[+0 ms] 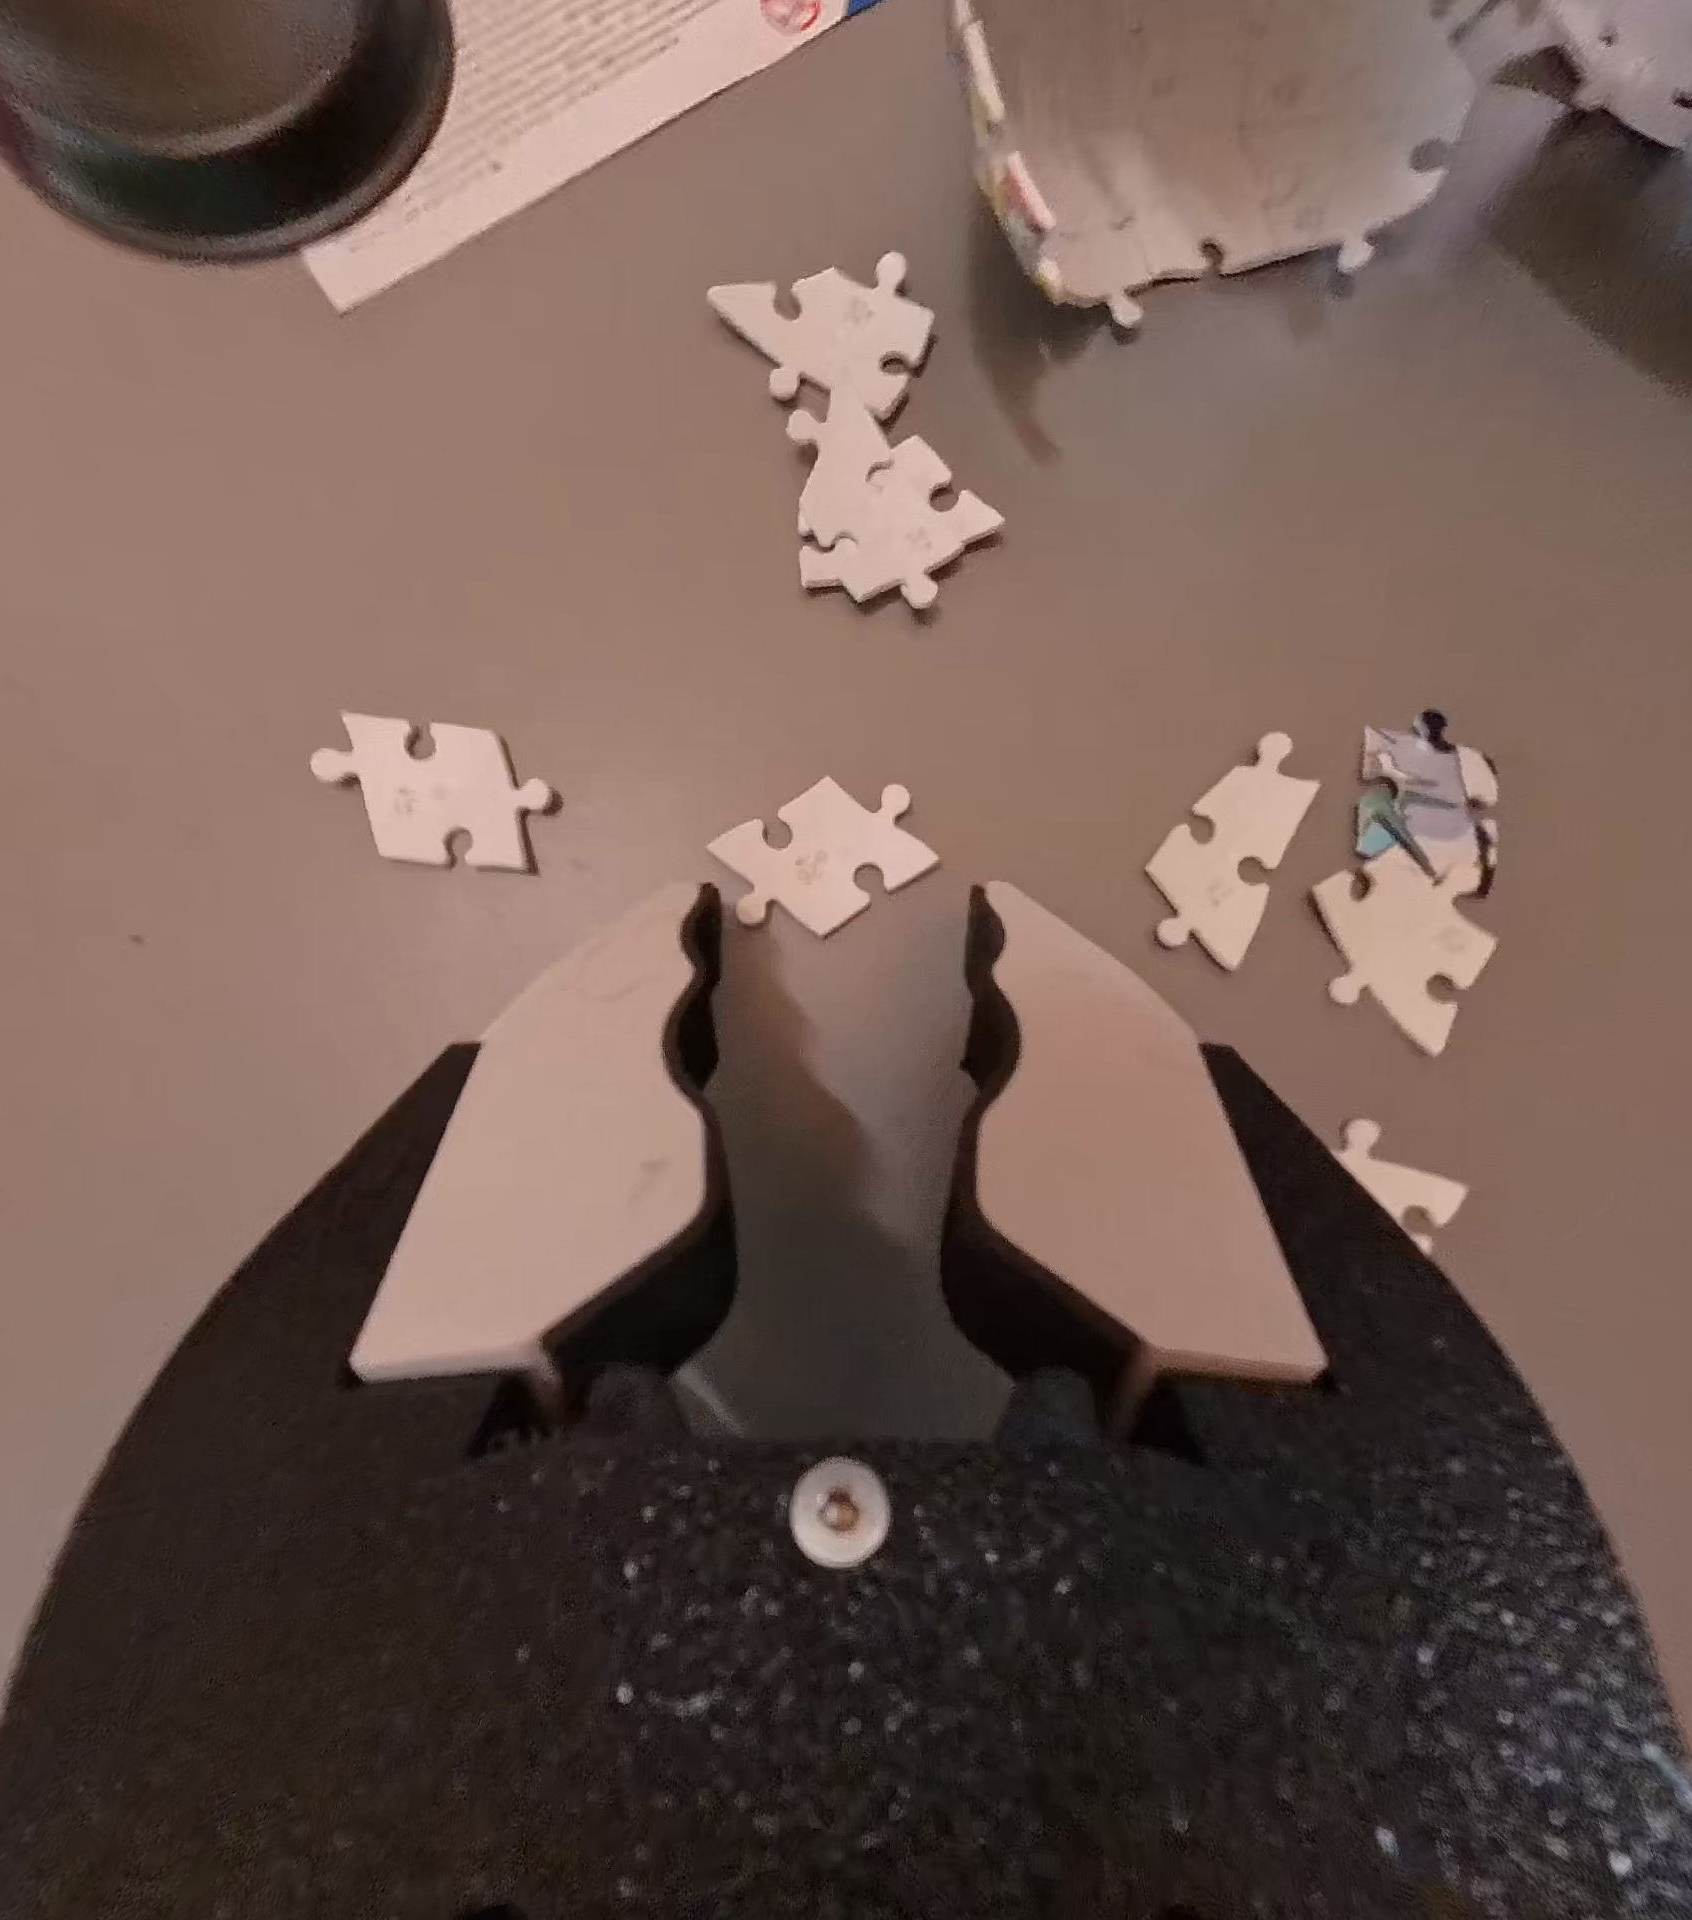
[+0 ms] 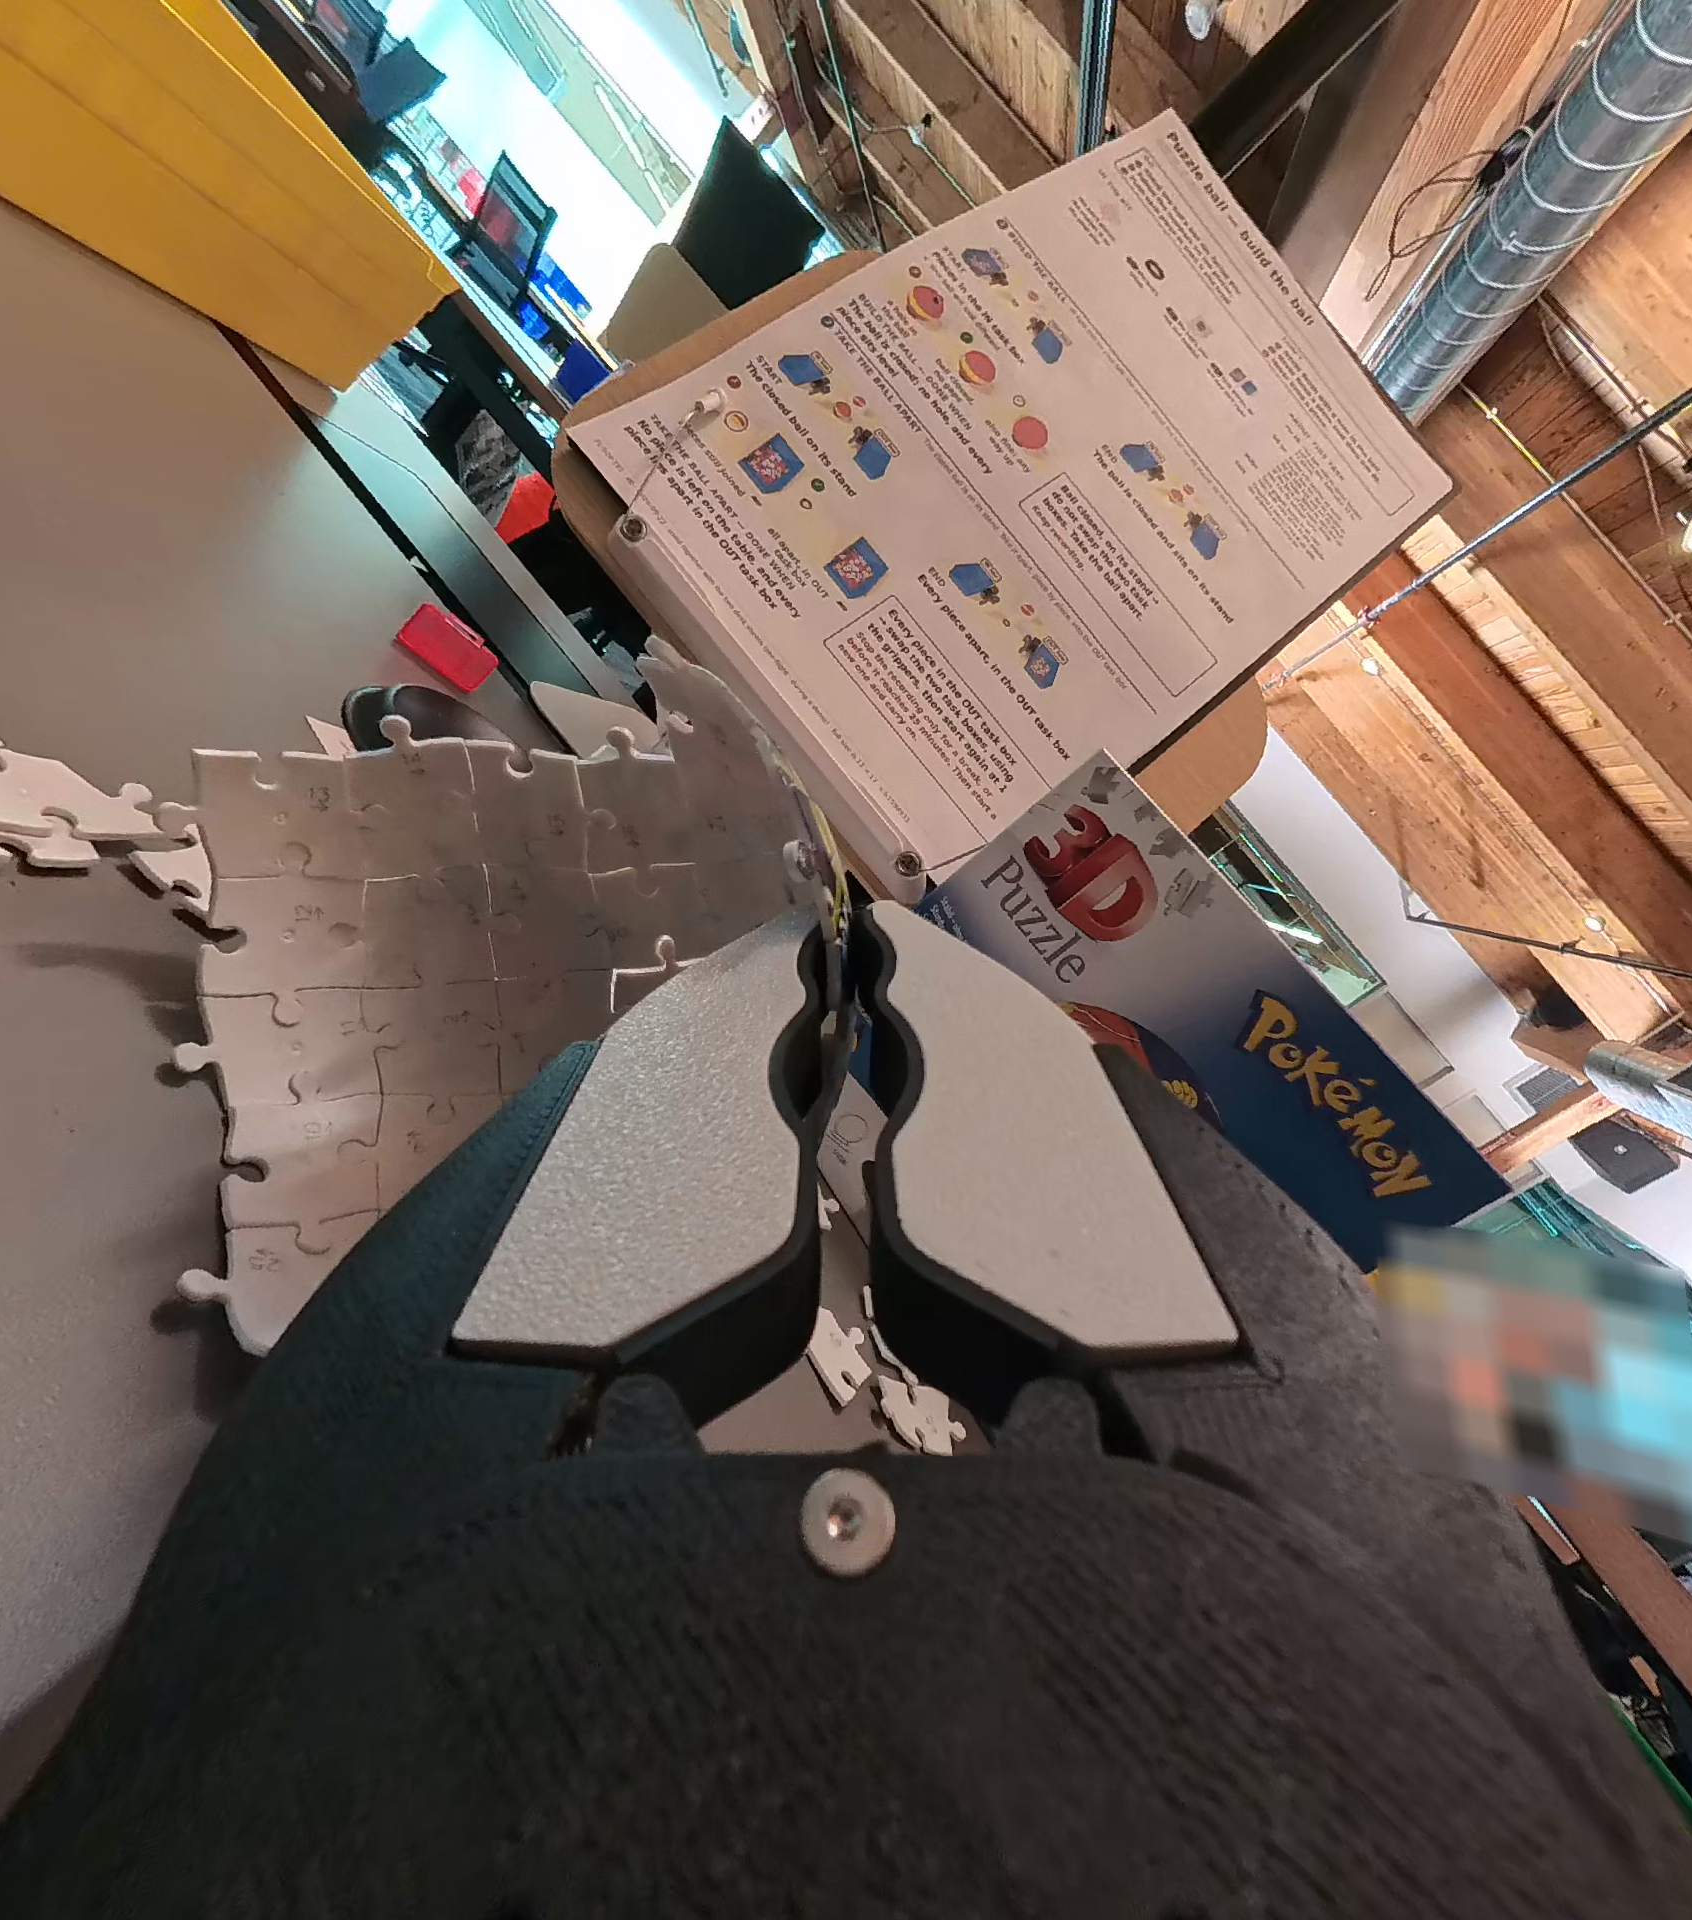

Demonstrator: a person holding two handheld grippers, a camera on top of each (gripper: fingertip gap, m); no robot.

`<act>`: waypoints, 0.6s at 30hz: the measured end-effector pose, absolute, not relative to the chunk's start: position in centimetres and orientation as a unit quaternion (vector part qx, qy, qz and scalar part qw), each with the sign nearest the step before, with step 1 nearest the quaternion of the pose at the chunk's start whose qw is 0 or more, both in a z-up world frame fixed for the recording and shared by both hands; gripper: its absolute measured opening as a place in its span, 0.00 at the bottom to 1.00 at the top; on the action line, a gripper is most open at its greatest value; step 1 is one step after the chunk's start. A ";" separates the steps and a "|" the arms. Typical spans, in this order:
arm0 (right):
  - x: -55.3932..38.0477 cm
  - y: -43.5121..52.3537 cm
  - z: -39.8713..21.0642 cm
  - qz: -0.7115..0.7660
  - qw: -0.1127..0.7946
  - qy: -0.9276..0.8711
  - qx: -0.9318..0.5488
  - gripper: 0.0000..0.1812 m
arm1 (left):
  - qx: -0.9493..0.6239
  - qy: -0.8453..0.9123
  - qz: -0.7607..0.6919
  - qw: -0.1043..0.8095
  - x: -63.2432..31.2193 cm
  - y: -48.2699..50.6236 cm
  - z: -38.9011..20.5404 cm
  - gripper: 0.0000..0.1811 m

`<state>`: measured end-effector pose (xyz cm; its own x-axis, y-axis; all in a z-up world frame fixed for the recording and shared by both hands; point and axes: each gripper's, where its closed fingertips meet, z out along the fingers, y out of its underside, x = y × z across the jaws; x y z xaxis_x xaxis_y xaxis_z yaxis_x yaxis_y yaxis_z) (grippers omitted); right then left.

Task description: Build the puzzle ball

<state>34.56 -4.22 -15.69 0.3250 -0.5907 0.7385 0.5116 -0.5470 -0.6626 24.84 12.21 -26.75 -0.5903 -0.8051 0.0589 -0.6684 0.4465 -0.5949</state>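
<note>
In the left wrist view my left gripper [image 1: 844, 894] is open and empty, hovering just short of a loose white puzzle piece [image 1: 821, 854] on the grey table [image 1: 198, 582]. Several more white pieces lie around it, one at the left [image 1: 431, 792], a small pile farther off [image 1: 863, 436], and one printed piece [image 1: 1429, 795] at the right. The curved half-built ball shell [image 1: 1206, 145] stands at the top right. In the right wrist view my right gripper [image 2: 847, 951] is shut on the rim of that shell [image 2: 426, 935], whose white numbered inner side faces me.
A dark round stand [image 1: 198, 114] sits on a printed sheet [image 1: 551, 156] at the far left of the table. The blue puzzle box [image 2: 1226, 1018] and an instruction sheet on a board [image 2: 1008, 457] stand behind the shell. Yellow boxes [image 2: 135, 177] sit at the table's far side. Tip to tip, the grippers are about 20 cm apart. The printed piece [image 1: 1429, 795] is about 9 cm from my left fingertips and 20 cm from my right.
</note>
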 end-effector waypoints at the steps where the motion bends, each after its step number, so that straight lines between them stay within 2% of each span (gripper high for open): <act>1: 34.6 -4.2 -15.7 -0.580 0.475 0.030 -0.661 0.02 | -0.458 0.836 -0.281 0.111 24.7 12.2 -26.9 0.27; 5: 34.5 -4.1 -15.8 -0.578 0.476 0.029 -0.662 0.02 | -0.513 0.811 -0.251 0.124 25.3 12.7 -27.6 0.20; 11: 34.5 -4.1 -15.7 -0.578 0.476 0.029 -0.662 0.02 | -0.449 0.839 -0.275 0.138 26.8 12.7 -27.7 0.19; 12: 34.5 -4.1 -15.7 -0.578 0.476 0.028 -0.662 0.02 | -0.443 0.840 -0.278 0.143 27.1 13.0 -27.7 0.21; 18: 34.5 -4.1 -15.7 -0.578 0.476 0.027 -0.662 0.02 | -0.477 0.813 -0.292 0.160 26.9 15.1 -26.6 0.21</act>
<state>34.46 -4.10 -15.70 0.3297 -0.5860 0.7402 0.5158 -0.5449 -0.6611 26.85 15.13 -26.62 -0.4929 -0.8699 0.0179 -0.6826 0.3738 -0.6280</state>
